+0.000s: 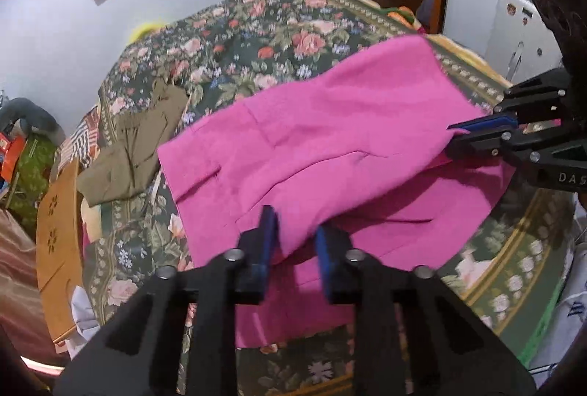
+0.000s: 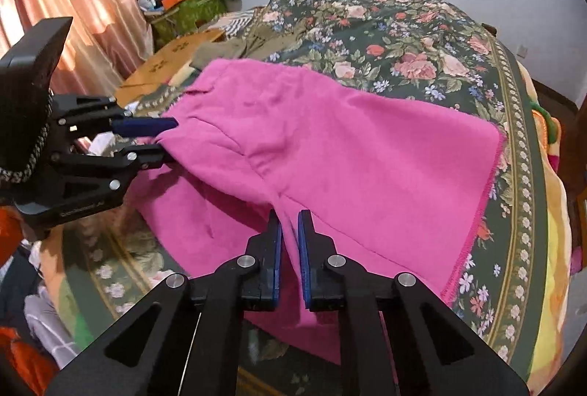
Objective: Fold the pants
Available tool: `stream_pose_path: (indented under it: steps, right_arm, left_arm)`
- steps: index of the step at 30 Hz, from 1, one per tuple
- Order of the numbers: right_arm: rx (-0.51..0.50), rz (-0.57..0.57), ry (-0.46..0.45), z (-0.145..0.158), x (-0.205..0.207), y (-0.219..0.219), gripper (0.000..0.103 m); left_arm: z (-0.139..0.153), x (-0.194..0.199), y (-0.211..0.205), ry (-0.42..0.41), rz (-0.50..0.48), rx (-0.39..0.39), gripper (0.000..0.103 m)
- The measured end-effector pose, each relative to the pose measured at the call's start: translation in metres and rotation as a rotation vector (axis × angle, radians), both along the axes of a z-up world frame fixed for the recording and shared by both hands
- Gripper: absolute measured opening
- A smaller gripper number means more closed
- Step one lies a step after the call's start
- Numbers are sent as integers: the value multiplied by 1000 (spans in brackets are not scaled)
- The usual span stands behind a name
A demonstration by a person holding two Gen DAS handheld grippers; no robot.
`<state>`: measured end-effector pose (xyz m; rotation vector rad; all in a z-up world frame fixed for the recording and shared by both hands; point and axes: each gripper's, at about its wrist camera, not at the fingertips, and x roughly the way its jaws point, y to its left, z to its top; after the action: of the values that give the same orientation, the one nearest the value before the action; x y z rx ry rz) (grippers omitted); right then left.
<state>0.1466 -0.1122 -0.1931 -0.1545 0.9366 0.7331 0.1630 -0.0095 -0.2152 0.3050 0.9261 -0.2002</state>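
The pink pants (image 1: 330,139) lie on the flowered bed (image 1: 256,40). The left claw (image 1: 293,245) and right claw (image 2: 290,242) each pinch a lifted fold of cloth.

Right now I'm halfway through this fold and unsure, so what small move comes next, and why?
Probably carry the lifted edge a bit further across and lower it. Both the left hand-held gripper and the right hand-held gripper pinch the pink pants, whose raised top layer hangs over the lower layer on the floral bedspread.
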Motion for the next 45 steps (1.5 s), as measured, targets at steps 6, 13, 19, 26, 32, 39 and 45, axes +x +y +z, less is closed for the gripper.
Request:
stream_pose_path:
  steps: [6,13,19,26,32,39,45]
  right_arm:
    - [-4,-6,-26,15,-12,-9,7]
    - [-24,-17,-9,8,-30,-12,7]
    - [-43,-67,52,-2,-34,-20,13]
    - [36,-186,18,24,-35,-59,40]
    - [1,-307,-18,30,-31,-87,40]
    - [-16,-374,62,3,-21,-100,40]
    - [-35,-333,121,-26,-22,-89,40]
  left_arm:
    - [15,-16,-3,-10,-7,-71,13]
    - [2,-30,-3,50,0,-93,13]
    - [7,-41,11,69,59,-112,59]
    - [32,-46,57,5,189,-172,72]
    - [15,-30,90,96,326,-267,77]
    - [-19,-18,78,190,333,-332,75]
    - [-20,-22,66,150,293,-264,60]
